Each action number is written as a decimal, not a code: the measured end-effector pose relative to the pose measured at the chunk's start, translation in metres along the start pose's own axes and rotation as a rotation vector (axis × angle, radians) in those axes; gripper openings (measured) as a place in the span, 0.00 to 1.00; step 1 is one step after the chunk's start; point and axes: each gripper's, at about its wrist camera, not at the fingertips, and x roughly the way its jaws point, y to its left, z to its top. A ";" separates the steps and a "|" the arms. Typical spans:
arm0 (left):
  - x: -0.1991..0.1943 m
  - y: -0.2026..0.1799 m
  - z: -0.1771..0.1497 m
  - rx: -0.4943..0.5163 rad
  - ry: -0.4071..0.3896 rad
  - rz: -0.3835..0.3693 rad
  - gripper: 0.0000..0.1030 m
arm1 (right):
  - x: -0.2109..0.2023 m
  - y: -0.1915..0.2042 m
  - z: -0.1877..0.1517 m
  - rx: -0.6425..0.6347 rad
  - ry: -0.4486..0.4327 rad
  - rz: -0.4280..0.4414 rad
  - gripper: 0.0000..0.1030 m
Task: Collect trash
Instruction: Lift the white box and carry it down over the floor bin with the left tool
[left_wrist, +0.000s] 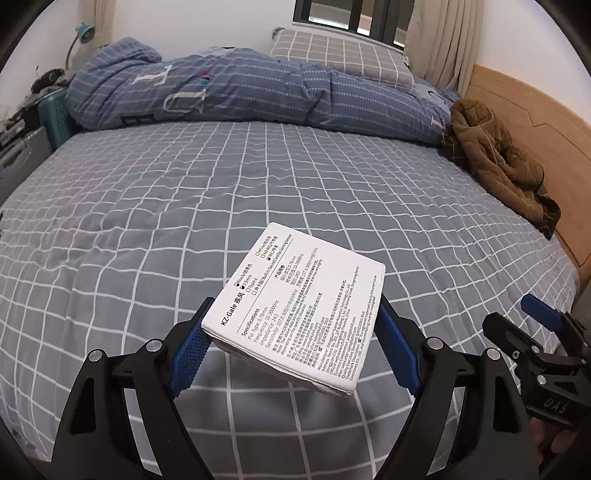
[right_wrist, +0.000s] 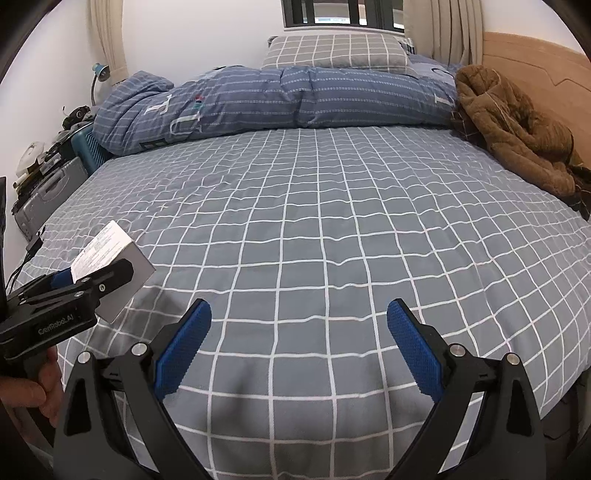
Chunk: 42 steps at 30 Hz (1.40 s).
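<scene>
While our left claw (left_wrist: 291, 343) clamps the white earphone box (left_wrist: 295, 314) above the checked bed sheet (left_wrist: 147, 221), it stands wide. Our right claw (right_wrist: 299, 343) gapes open, holding nothing.

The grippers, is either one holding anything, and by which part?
The left gripper clamps a white printed box by its two opposite side edges. The right gripper is open and empty.

Soft even light, sharp, fisheye-warped edges.
</scene>
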 end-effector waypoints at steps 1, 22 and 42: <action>-0.003 -0.001 -0.001 -0.001 -0.001 0.004 0.78 | -0.003 0.001 -0.001 -0.001 0.001 -0.002 0.89; -0.075 -0.006 -0.043 -0.022 -0.002 0.073 0.78 | -0.064 0.019 -0.030 -0.030 -0.034 -0.010 0.89; -0.132 -0.011 -0.088 -0.033 -0.006 0.072 0.78 | -0.112 0.028 -0.060 -0.015 -0.035 0.013 0.89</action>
